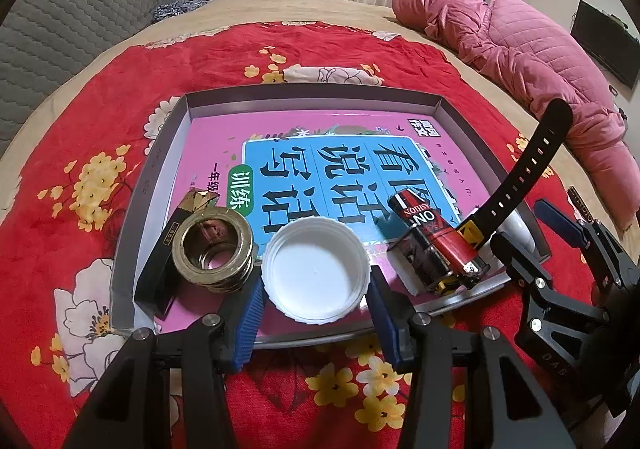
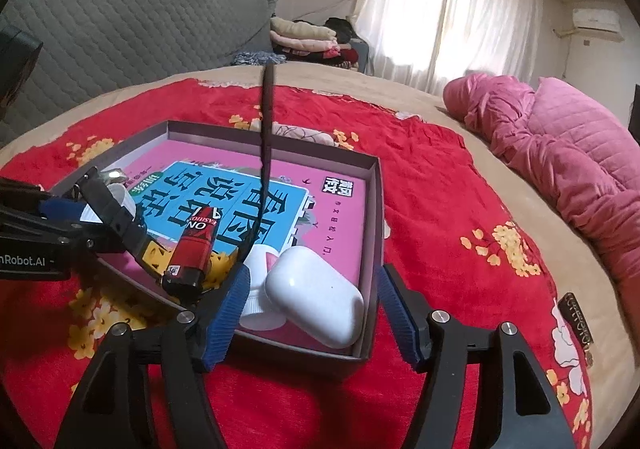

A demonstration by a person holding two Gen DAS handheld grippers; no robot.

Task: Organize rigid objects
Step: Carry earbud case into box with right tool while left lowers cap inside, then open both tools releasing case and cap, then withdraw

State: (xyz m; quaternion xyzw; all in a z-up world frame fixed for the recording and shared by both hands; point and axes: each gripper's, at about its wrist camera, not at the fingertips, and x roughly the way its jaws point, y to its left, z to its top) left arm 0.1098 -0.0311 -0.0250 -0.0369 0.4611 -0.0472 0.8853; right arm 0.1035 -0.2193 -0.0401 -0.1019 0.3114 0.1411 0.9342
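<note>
On a bed draped in a red flowered blanket (image 1: 132, 97), a shallow grey box (image 1: 304, 93) holds a pink book and assorted small things; the left gripper (image 1: 316, 309) pinches a white lid (image 1: 316, 269) at the near edge, beside brass rings (image 1: 214, 249); the right gripper (image 2: 312, 309) stands spread around a white case (image 2: 316, 299), its pads clear of it. A careless withdrawal could nudge the case, or topple the upright black strap (image 2: 266, 129) leaning over the red lighter (image 2: 196, 245); the lid, released tilted, may roll out.
</note>
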